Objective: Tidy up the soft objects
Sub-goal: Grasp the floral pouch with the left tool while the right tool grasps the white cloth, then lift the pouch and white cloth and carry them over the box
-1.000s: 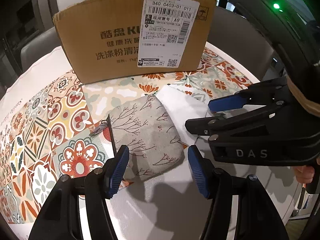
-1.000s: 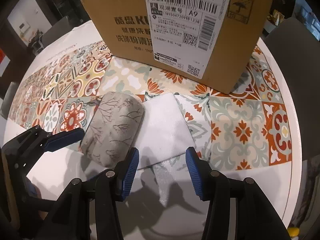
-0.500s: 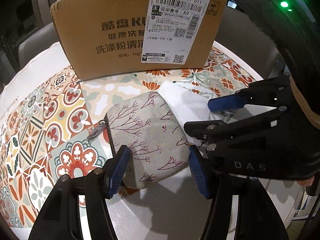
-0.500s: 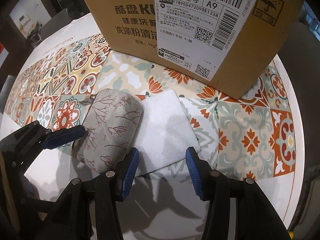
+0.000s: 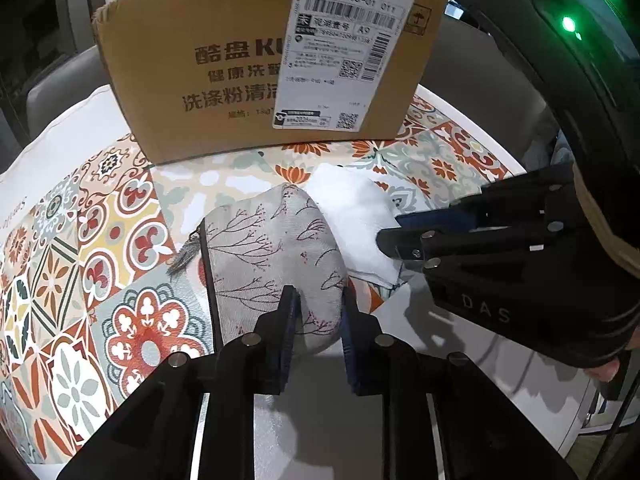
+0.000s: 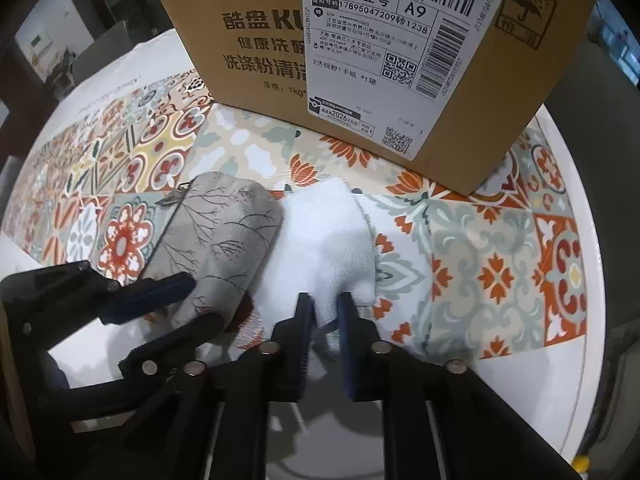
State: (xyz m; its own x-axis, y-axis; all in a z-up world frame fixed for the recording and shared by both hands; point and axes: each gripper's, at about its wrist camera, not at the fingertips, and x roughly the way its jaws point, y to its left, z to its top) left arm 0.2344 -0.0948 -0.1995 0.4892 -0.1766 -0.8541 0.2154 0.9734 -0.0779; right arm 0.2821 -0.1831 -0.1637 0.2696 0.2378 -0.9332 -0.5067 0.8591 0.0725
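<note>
A grey fabric pouch [image 5: 272,248] printed with branches lies on the patterned tablecloth, a white folded cloth [image 5: 356,216] beside it on the right. My left gripper [image 5: 318,300] is closing, its blue pads pinching the pouch's near end. My right gripper [image 6: 324,306] is closing too, its pads pinching the near edge of the white cloth [image 6: 328,240]. In the right wrist view the pouch [image 6: 224,232] sits to the left, with the left gripper [image 6: 192,300] on it. From the left wrist, the right gripper [image 5: 390,236] enters from the right, on the cloth.
A brown cardboard box [image 5: 240,72] with a white shipping label stands upright just behind both objects; it also fills the top of the right wrist view as the box [image 6: 260,40]. The round table's white rim [image 6: 576,320] curves close on the right. Chairs stand behind the table.
Both grippers went from wide open around their objects to closed on them: the left on the pouch, the right on the white cloth, which has bunched up. Neither hand has shifted much.
</note>
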